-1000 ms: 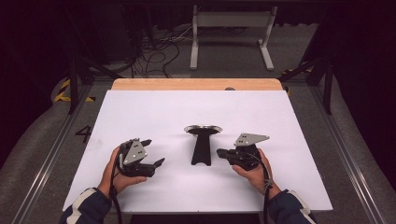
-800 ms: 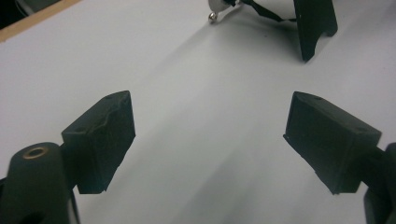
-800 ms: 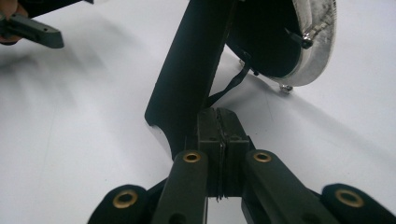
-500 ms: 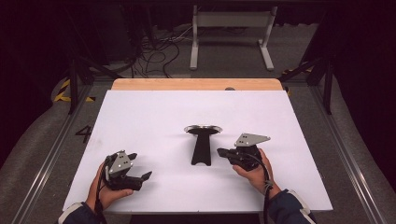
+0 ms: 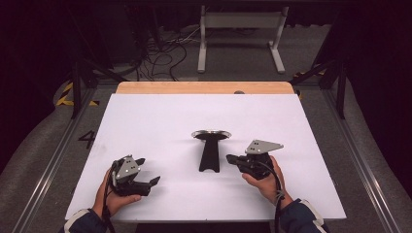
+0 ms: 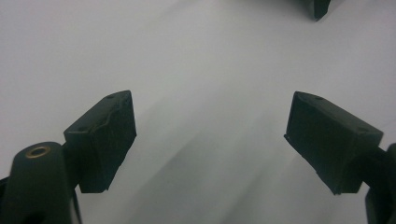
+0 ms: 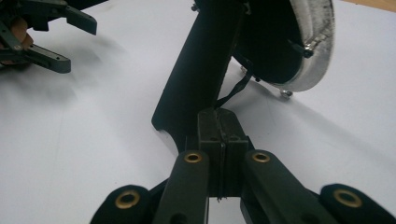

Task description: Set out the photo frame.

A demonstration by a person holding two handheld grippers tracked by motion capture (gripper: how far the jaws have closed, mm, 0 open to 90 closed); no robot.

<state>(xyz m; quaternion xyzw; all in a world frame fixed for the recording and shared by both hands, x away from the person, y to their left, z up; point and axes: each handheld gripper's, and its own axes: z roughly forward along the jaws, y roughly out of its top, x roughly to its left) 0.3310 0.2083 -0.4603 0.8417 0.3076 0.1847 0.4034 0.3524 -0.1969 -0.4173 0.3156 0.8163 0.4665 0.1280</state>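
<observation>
A black tool with a long flat handle (image 5: 209,155) and a round silver-rimmed head (image 5: 211,134) lies in the middle of the white table (image 5: 160,116). My right gripper (image 5: 229,158) rests just right of the handle, jaws shut together and pointing at it. In the right gripper view the shut jaws (image 7: 218,116) sit close to the handle (image 7: 201,70), and a thin black cord (image 7: 236,91) runs from the head (image 7: 308,42) down behind their tips. My left gripper (image 5: 149,171) lies near the front left, open, nothing between its fingers (image 6: 105,135).
A wooden strip (image 5: 204,88) borders the table's far edge. Metal rails (image 5: 53,160) run along both sides. Cables and a white stand (image 5: 240,29) are on the floor beyond. The left gripper (image 7: 56,39) also appears at the top left of the right gripper view.
My left hand has drawn its gripper back toward the table's near left corner and lowered it. The right gripper and the tool have stayed put.
</observation>
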